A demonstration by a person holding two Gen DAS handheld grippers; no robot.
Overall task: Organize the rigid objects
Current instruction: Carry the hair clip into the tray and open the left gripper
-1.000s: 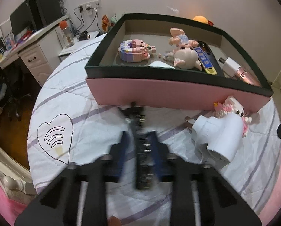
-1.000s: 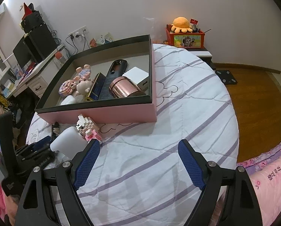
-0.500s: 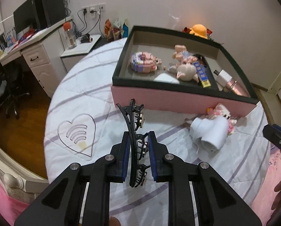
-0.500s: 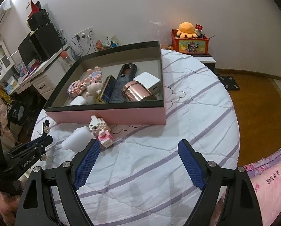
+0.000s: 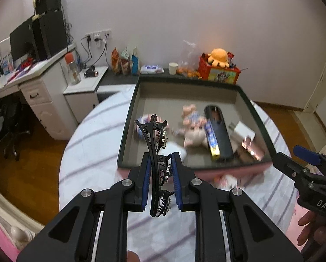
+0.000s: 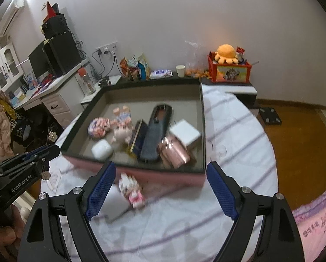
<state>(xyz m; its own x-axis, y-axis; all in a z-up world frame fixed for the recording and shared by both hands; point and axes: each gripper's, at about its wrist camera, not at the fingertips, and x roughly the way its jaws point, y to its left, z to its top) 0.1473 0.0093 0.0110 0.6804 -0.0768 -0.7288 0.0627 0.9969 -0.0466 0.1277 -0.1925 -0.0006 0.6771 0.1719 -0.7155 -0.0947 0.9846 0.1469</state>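
My left gripper (image 5: 161,170) is shut on a black hair clip (image 5: 156,152) and holds it in the air over the near left corner of the box. The box (image 6: 203,131) has a dark rim and pink sides. It holds a pig figure (image 6: 121,132), a block toy (image 6: 98,127), a white case (image 6: 101,149), a dark remote (image 6: 155,131), a rose-gold bottle (image 6: 175,151) and a white charger (image 6: 186,132). My right gripper (image 6: 160,190) is open and empty above the bed in front of the box. A pink-and-white block toy (image 6: 131,191) and a white plug (image 6: 115,205) lie between its fingers.
The box sits on a round bed with a white, purple-striped sheet (image 6: 233,131). A white desk (image 5: 38,87) with a monitor stands at the left. A shelf behind the bed carries snacks and a red toy box (image 6: 229,71). A wooden floor (image 6: 298,135) lies to the right.
My left gripper has lifted the hair clip off the sheet and carried it up and forward to the box's near edge. My right gripper has risen and moved a little forward, still open.
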